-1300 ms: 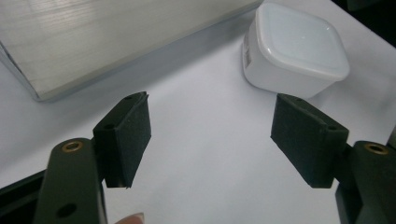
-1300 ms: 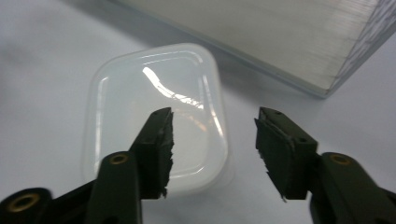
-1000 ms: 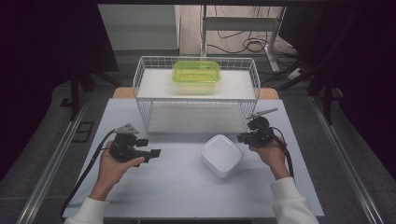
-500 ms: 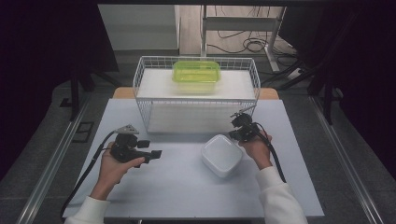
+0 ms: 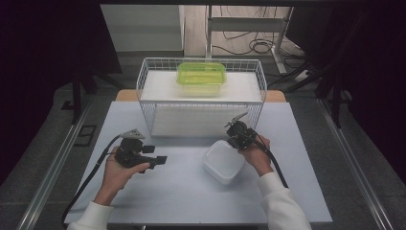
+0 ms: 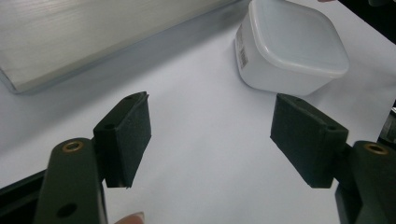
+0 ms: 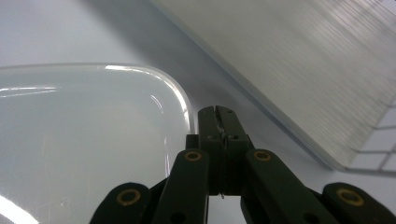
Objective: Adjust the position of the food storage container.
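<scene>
A white lidded container (image 5: 223,162) rests on the white table, right of the middle. My right gripper (image 5: 233,139) is shut with nothing between its fingers and hovers at the container's far right corner. In the right gripper view, the shut tips of the right gripper (image 7: 218,113) sit just beside the rounded edge of the container's lid (image 7: 79,140). My left gripper (image 5: 161,159) is held left of the container, apart from it. In the left gripper view, the left gripper (image 6: 212,112) stands wide open and empty, with the container (image 6: 292,44) farther ahead on the right.
A white wire basket (image 5: 143,79) stands at the back of the table, with a translucent green lidded box (image 5: 201,76) on a white panel inside it. Bare table (image 5: 191,196) lies in front of both hands. Cables trail from each gripper.
My right gripper has moved left, from beside the container to its far right corner. The left gripper and the container have stayed where they were.
</scene>
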